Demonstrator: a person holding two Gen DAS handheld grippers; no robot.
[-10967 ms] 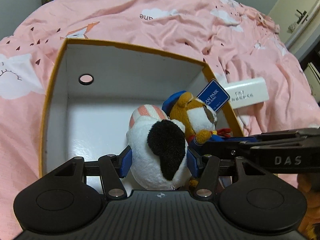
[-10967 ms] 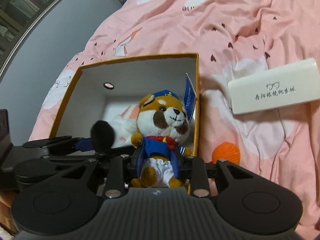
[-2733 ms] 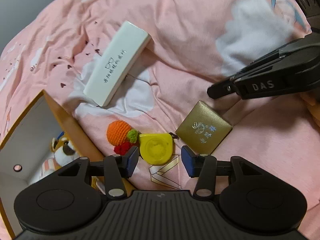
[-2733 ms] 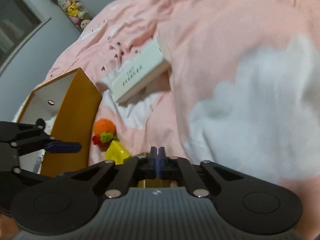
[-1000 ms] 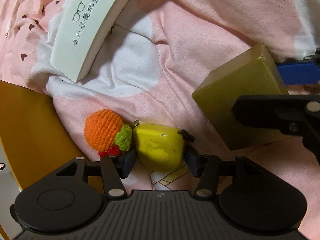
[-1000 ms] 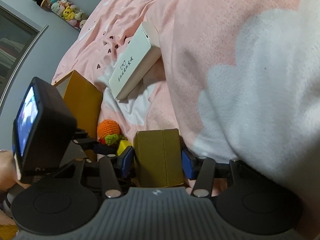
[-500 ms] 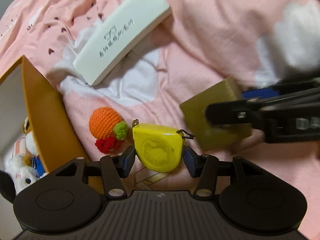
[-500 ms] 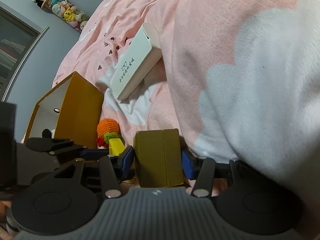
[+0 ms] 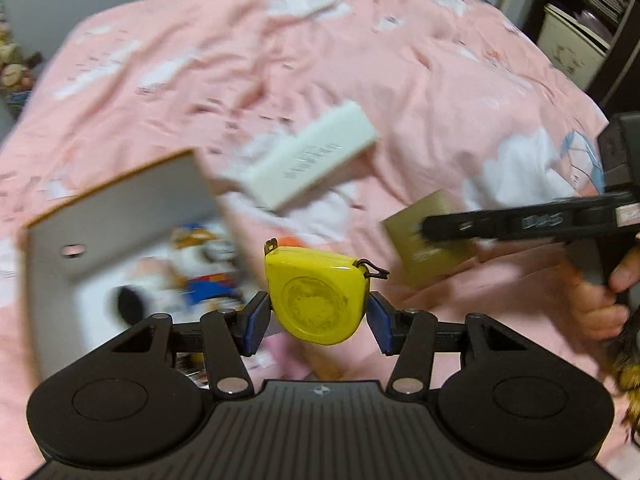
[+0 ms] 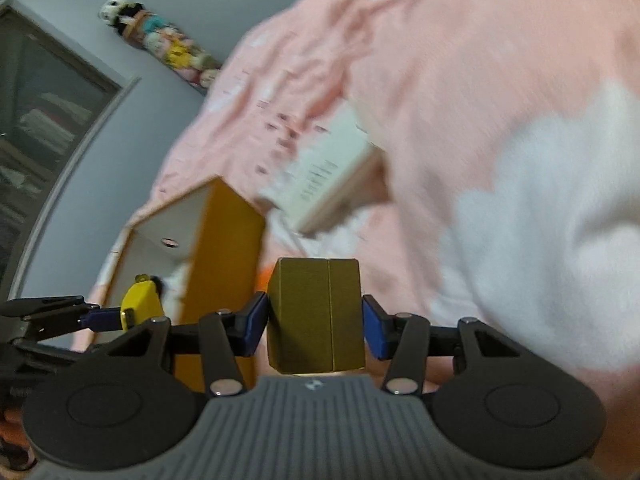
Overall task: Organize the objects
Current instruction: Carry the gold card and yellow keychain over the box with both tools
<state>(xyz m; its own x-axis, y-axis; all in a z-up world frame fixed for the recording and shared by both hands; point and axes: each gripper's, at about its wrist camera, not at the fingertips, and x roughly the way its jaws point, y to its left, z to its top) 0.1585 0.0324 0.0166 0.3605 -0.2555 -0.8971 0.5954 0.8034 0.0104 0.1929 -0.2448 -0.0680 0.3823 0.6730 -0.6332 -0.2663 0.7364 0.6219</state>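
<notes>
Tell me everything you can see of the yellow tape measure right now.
The yellow tape measure is a rounded, glossy plastic case with a worn circular disc on its face, a small metal tab at its top left corner and a dark wire clip at the top right. It is clamped by its two sides between the blue pads of the left gripper, lifted off the pink bedding. In the right wrist view it hangs beside the open box.

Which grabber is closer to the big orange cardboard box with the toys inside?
Left. The left gripper, holding the yellow tape measure, hangs at the orange cardboard box. The right gripper, holding the small gold box, is outside its wall.
</notes>
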